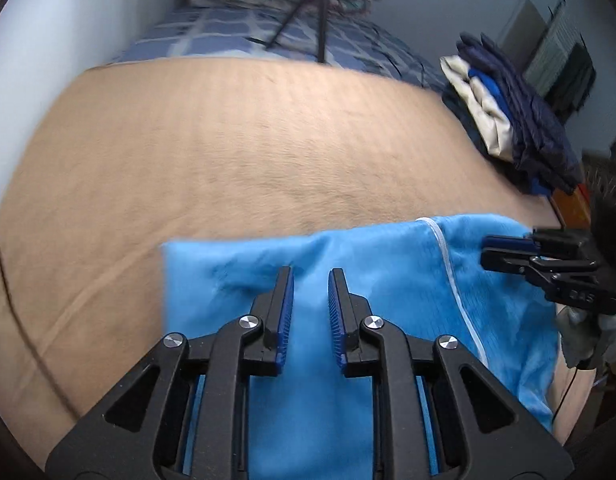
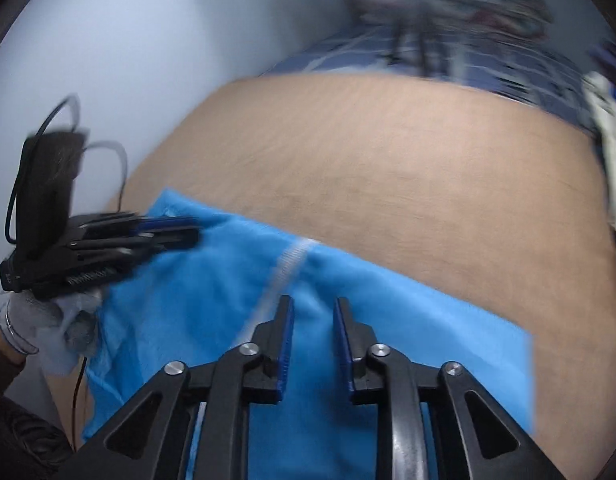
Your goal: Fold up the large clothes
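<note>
With the blue garment [image 1: 347, 320] lying at the near edge of the bed [image 1: 228, 140] and both the left tool [image 1: 311, 280] and right tool [image 2: 311, 308] held agape above it, gripping nothing, only one fleece layer could be pinched, so the fold may be dragged askew.

My left tongs [image 1: 311, 276] and right tongs [image 2: 312, 304] were black, with ribbed blue pads, silver screws; grey glove [image 2: 48, 320] visible.

Almost no writing can be read here. On the side of the right gripper [image 1: 503, 254], at about three o'clock in the left wrist view, small embossed characters stand on the black body, maybe "QAS", but they are too blurred to be sure.
</note>
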Tool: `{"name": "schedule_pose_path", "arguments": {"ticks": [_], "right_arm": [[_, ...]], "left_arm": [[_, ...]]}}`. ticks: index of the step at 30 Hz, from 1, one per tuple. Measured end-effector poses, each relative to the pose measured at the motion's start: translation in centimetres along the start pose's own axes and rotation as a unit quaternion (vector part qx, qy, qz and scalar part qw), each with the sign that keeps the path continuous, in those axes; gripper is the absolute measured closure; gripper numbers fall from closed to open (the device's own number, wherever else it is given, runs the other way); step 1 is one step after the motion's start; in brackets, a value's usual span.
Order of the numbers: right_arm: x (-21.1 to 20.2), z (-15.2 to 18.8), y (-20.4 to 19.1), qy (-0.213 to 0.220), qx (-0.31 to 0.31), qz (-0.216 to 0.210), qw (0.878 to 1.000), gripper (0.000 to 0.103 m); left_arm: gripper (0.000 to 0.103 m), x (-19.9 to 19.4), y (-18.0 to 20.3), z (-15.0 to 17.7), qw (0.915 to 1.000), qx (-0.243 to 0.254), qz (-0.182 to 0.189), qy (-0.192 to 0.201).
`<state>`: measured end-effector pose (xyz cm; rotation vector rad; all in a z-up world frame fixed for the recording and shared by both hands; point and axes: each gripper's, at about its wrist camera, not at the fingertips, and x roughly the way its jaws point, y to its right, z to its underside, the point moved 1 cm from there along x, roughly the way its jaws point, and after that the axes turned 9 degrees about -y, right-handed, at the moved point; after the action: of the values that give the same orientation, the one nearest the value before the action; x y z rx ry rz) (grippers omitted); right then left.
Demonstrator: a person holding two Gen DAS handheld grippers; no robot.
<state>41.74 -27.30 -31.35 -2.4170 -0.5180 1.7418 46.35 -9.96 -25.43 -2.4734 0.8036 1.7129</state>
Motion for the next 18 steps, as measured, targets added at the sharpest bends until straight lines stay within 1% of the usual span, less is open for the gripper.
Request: {"name": "schedule_pose_path", "arguments": {"ticks": [2,4,5,7,9,11,12,13,14,15,16,17,18], "right_arm": [[-1.1,2.2,1.2,-0.001,0.015,0.008,1.000,0.082],[-1.8,4.3,1.6,-0.006,0.017,-0.001,1.000,0.082],[-2.2,5.3,1.6,-0.007,0.014,0.004,1.000,0.082],[-2.8,6.7,1.7,-0.007,0.016,0.012,1.000,0.081],[-2.9,8.2,2.2,-0.008,0.030,0.013,0.999,0.081],[-2.5,9.6,2.8,-0.017,0.033,0.034,0.999,0.081],[-2.6,10.1,2.5,-0.018,0.022,0.046,0.999,0.081],[-2.9,10.4,1.9,-0.020,0.012,0.065,0.998,0.081],[-3.4,10.7,1.5,-0.025,0.014,0.074,0.997,0.081],[-3.9,10.6,1.2,-0.026,0.018,0.075,0.997,0.081],[-4.6,10.8,0.9,-0.022,0.022,0.071,0.997,0.081],[-6.0,11.2,0.4,-0.010,0.028,0.063,0.998,0.078],[-6.7,11.5,0.1,0.000,0.029,0.053,0.998,0.078]], "left_arm": [[0.086,-1.4,-0.5,1.4,0.9999,-0.010,0.011,0.006],[0.086,-2.4,-0.5,3.0,1.0000,-0.002,0.003,0.004],[0.086,-2.6,-0.7,3.8,1.0000,0.003,-0.006,0.001],[0.086,-2.3,-1.4,5.3,0.9998,0.000,-0.016,-0.012],[0.086,-1.3,-2.3,6.2,0.9991,-0.018,-0.020,-0.032],[0.086,-1.3,-2.3,6.6,0.9990,-0.014,-0.028,-0.032],[0.086,-1.6,-2.0,6.5,0.9986,-0.013,-0.039,-0.034],[0.086,-2.0,-1.7,6.5,0.9984,-0.016,-0.042,-0.035],[0.086,-2.9,-1.5,6.6,0.9987,-0.021,-0.039,-0.028],[0.086,-4.1,-1.2,6.8,0.9991,-0.025,-0.030,-0.016],[0.086,-5.0,-0.9,6.9,0.9994,-0.026,-0.023,-0.009],[0.086,-6.4,-0.3,7.2,0.9996,-0.027,-0.009,0.003],[0.086,-7.7,0.4,7.7,0.9996,-0.025,0.006,0.014]]}}
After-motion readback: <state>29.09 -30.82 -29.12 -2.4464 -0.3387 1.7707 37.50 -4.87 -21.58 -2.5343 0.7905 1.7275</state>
